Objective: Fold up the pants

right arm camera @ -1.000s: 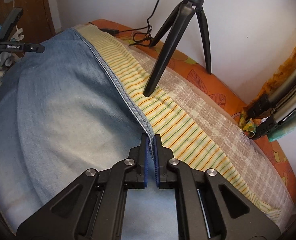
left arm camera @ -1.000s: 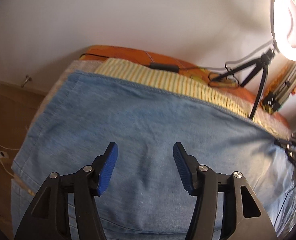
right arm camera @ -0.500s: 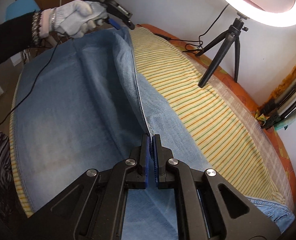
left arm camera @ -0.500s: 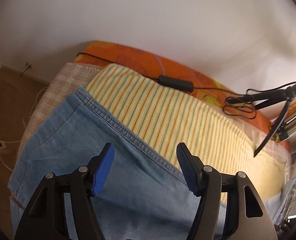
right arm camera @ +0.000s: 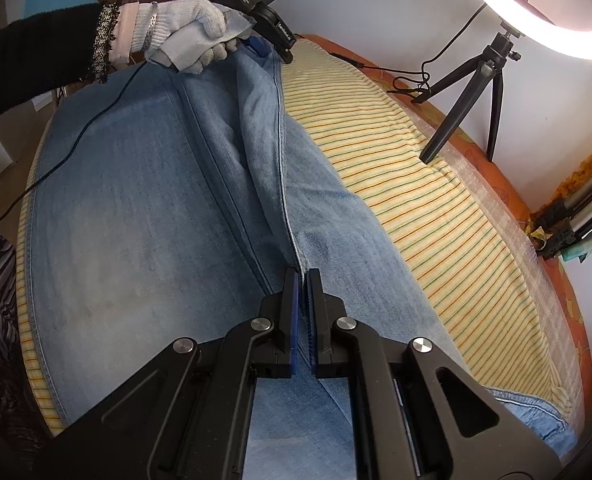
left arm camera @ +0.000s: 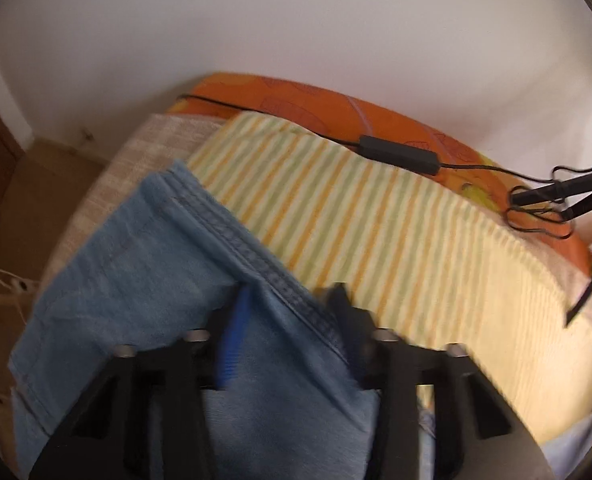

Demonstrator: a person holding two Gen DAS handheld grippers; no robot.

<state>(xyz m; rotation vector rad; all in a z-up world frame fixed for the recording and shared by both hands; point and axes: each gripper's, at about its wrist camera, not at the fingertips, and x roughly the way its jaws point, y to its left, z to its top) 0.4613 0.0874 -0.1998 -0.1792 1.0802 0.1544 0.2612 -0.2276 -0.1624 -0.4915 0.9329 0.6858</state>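
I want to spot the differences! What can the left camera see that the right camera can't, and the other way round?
Only the left wrist view shows the black cable box and the floor. Only the right wrist view shows the ring light, the gloved hand and the shut right tool pinching the seam. Both show the blue jeans, striped sheet, orange cover and tripod.

Within that second the left gripper (left arm camera: pixel 291 332), which had hovered open above the flat jeans (right arm camera: pixel 143 208), dropped onto their seamed edge, while the right gripper (right arm camera: pixel 303 280) lifted the pinched edge off the striped sheet (right arm camera: pixel 436 208).
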